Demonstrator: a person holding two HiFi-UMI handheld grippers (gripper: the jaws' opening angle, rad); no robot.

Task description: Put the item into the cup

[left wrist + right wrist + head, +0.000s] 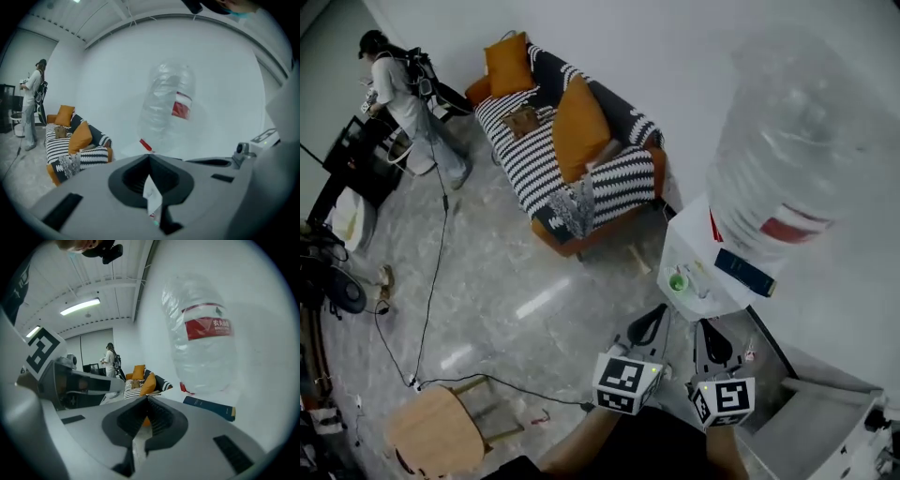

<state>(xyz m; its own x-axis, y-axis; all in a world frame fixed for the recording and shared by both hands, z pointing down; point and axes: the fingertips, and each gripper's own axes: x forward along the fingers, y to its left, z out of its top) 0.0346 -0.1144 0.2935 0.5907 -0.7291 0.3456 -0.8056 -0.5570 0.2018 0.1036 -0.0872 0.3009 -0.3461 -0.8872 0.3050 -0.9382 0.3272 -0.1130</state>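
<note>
Left claw and right claw point side by side, in the head view, toward a white water-dispenser cabinet that carries a large clear plastic water bottle. A small green cup stands on the cabinet's top face, just ahead of the left claw's tips and apart from them. A flat dark-blue box lies on the same face to the cup's right. In the left gripper view, the left claw is closed on a small white paper sachet with a little red and green print at one end, and the sachet is pinched flat between the jaws. The water bottle fills the background, and the cup does not appear in this view. In the right gripper view, the right claw has its jaws together at the tips with nothing between them. The water bottle and the dark-blue box lie ahead of it. Step in hand, as judged: transport of the sachet to the cup, with the release not yet made. The next move calls for centring the left claw over the cup's mouth, lowering the sachet's free end inside the rim, then parting the jaws. The cup looks small and light, so contact with its rim should be avoided. The right claw appears to have no duty here beyond keeping clear.
</note>
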